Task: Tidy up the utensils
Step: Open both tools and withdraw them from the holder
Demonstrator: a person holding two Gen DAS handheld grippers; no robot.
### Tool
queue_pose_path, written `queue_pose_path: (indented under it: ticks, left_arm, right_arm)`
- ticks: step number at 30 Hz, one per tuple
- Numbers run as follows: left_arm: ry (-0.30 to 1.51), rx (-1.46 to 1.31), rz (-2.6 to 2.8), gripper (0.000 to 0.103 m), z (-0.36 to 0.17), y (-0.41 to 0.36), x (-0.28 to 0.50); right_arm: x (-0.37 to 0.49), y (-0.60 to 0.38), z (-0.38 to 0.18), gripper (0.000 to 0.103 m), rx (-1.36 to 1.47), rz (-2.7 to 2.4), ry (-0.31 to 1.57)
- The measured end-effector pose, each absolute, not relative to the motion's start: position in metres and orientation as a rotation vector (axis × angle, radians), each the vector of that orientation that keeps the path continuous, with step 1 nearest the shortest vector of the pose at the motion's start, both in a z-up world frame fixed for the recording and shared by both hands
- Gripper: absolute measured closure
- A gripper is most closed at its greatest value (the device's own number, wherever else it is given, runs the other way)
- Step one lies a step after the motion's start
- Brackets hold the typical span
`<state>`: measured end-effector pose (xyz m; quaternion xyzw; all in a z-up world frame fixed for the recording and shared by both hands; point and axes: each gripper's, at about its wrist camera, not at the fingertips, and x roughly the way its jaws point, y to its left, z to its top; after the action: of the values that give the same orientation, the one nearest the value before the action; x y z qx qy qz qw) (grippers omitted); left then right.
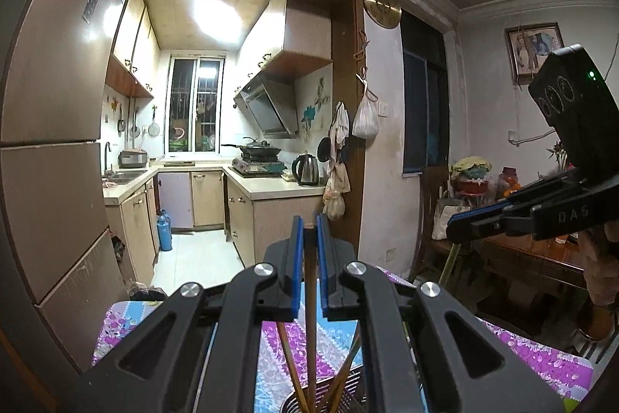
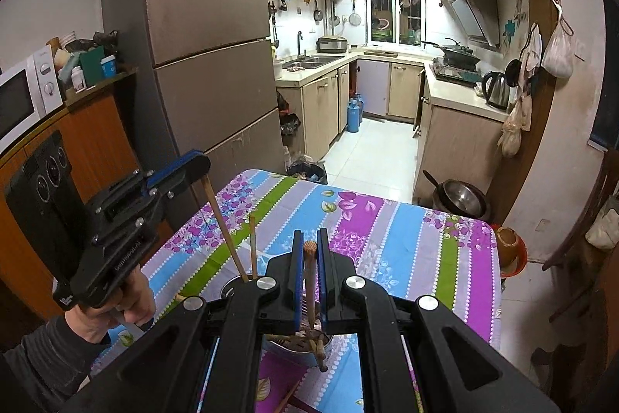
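My left gripper (image 1: 308, 219) is shut on a brown chopstick (image 1: 310, 297) that runs down into a perforated metal holder (image 1: 350, 388) with other chopsticks in it. The right wrist view shows this left gripper (image 2: 201, 163) at the left, held by a hand, its chopstick (image 2: 224, 227) slanting into the holder (image 2: 230, 288). My right gripper (image 2: 309, 237) is shut on a wooden stick (image 2: 309, 281) with a patterned end, above a metal cup (image 2: 288, 353) that holds several wooden utensils. In the left wrist view the right gripper (image 1: 452, 225) shows at the right edge.
Both containers stand on a table with a flowered, striped cloth (image 2: 387, 239). A tall fridge (image 2: 209, 37) and a cabinet with a microwave (image 2: 23, 95) stand to the left. A metal basin (image 2: 462, 198) sits beyond the table's far right corner. The kitchen lies behind.
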<state>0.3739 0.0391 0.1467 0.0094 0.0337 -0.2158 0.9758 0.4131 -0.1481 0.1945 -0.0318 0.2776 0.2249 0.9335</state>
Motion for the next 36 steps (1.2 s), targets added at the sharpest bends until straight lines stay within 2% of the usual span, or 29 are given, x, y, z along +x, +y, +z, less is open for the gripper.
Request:
queue_pose_path:
  ticks: [12,13,14,15,16,21,24,26,27,30,36]
  left_arm:
    - [0.099,0.023,-0.418,0.096,0.142,0.037,0.385]
    - [0.102,0.021,-0.413,0.091,0.141,0.038,0.387]
    - [0.104,0.012,-0.404,0.076,0.141,0.040,0.388]
    - [0.101,0.005,-0.396,0.068,0.141,0.042,0.387]
    - [0.097,-0.003,-0.386,0.063,0.142,0.045,0.386]
    - [0.075,-0.029,-0.331,0.060,0.151,0.067,0.364]
    - [0.051,-0.049,-0.296,0.052,0.153,0.086,0.323]
    - [0.052,-0.043,-0.306,0.041,0.143,0.094,0.288]
    - [0.069,-0.025,-0.302,0.040,0.131,0.095,0.267]
    - [0.178,0.009,-0.354,0.039,0.083,0.088,0.217]
    - [0.399,0.010,-0.437,0.038,-0.027,0.061,0.151]
  right_arm:
    - [0.426,-0.146,0.182,0.095,-0.058,0.471,0.602]
    - [0.427,-0.147,0.181,0.093,-0.055,0.465,0.598]
    - [0.427,-0.148,0.182,0.084,-0.050,0.465,0.594]
    - [0.426,-0.150,0.183,0.076,-0.044,0.464,0.587]
    - [0.424,-0.151,0.185,0.074,-0.040,0.461,0.579]
    - [0.395,-0.170,0.201,0.072,-0.004,0.452,0.493]
    - [0.348,-0.187,0.205,0.069,-0.016,0.447,0.400]
    - [0.311,-0.200,0.197,0.063,-0.023,0.438,0.341]
    - [0.296,-0.204,0.190,0.061,-0.026,0.433,0.322]
    - [0.233,-0.218,0.146,0.054,-0.041,0.390,0.250]
    - [0.148,-0.218,0.034,0.054,0.016,0.332,0.251]
